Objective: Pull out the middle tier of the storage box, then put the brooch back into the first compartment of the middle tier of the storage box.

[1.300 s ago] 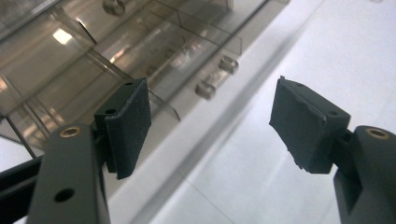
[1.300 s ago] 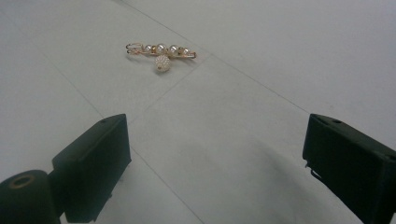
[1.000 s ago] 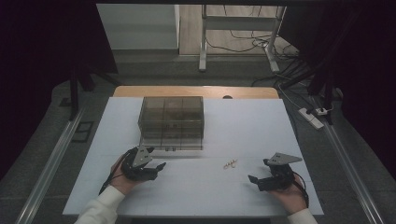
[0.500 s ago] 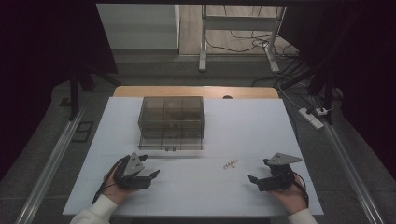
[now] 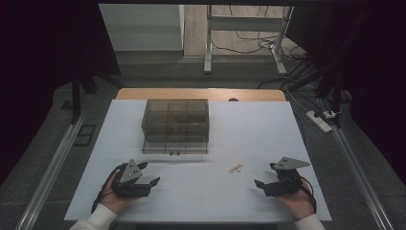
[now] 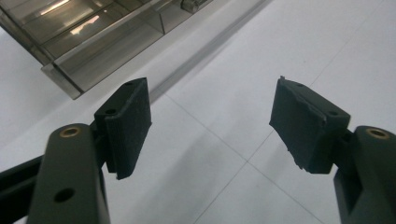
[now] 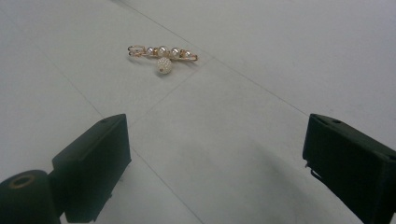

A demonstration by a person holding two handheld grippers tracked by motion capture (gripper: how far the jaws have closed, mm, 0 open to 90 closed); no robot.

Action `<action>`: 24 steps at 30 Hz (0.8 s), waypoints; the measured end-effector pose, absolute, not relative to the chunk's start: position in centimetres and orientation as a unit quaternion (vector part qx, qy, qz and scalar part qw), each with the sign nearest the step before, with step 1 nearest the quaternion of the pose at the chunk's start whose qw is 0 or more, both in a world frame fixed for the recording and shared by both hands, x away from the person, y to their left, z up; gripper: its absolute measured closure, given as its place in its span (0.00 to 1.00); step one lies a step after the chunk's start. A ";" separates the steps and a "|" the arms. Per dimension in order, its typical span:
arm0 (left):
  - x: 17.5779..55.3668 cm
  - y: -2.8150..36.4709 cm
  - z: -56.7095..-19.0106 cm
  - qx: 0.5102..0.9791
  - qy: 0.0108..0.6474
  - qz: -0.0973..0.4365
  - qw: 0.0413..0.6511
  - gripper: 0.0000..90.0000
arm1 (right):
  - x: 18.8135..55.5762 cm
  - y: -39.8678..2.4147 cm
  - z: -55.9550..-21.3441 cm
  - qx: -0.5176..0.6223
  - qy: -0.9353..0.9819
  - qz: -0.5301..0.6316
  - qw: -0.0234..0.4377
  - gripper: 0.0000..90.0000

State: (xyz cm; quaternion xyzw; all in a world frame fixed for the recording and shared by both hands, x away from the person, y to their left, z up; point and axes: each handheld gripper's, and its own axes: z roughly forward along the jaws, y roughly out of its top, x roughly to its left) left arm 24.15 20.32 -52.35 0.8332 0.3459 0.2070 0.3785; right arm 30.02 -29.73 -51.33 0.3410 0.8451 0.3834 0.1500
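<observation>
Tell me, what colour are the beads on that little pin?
White pearl beads on gold, clearest in the right gripper view.

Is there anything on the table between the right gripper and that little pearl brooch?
Nothing: the right gripper view shows bare white table between the open right gripper and the brooch.

The high view is dim: blackness closes in at 9 and 3 o'clock, while the white bench [image 5: 249, 129] and the floor strip at 12 o'clock catch soft light. The gripper views are brighter and evenly lit. Glare streaks the clear box [image 6: 88, 42] at 11 o'clock in the left gripper view. Soft shadows pool under the near jaws; the pearl pin [image 7: 162, 55] stays fairly sharp.
</observation>
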 end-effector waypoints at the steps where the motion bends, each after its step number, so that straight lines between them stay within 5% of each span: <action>1: 24.2 20.3 -52.3 0.833 0.346 0.207 0.378 0.32 | 30.0 -29.7 -51.3 0.341 0.845 0.384 0.150 0.08; 24: 24.4 20.3 -52.4 0.833 0.348 0.202 0.380 0.31 | 29.8 -29.8 -51.1 0.340 0.844 0.386 0.151 0.08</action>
